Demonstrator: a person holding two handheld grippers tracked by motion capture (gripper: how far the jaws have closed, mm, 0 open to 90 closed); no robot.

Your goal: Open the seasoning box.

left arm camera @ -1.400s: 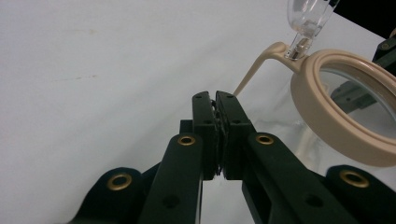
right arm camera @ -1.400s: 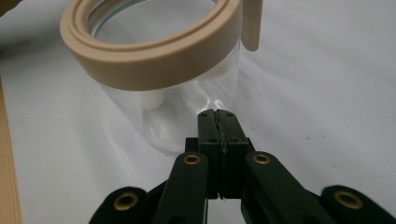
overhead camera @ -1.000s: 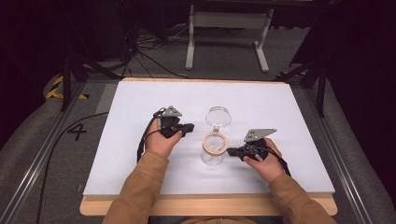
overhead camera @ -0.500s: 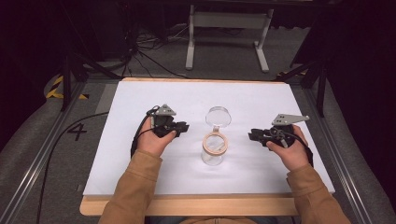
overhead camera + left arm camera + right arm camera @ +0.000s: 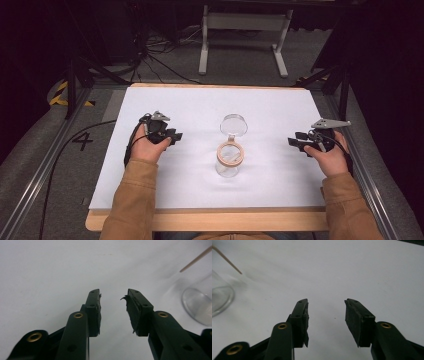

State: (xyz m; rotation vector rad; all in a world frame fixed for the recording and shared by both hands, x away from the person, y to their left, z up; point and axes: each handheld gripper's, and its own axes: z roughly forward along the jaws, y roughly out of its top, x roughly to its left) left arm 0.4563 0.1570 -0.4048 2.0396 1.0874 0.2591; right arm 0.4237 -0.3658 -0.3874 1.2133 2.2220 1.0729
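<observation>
currently on the table (image 5: 165,195), listed for you:

item one, glass jar (image 5: 229,160), just below centre of the high view, upright, mouth ringed with a tan band. its hinged glass lid (image 5: 233,124) hangs open just behind it, toward the top of the frame.

item two, your left gripper (image 5: 172,135), left of centre, jaws spread with nothing between them, well apart from the jar.

item three, your right gripper (image 5: 295,142), right of centre, jaws likewise spread and empty, well apart from the jar.

handling note, as a judgement: the jar looks like the work in hand. to do it well, bring one gripper in to steady the glass wall low down, and use the other on the lid. close gently; clear glass is slippery and the jar could tip.
</observation>
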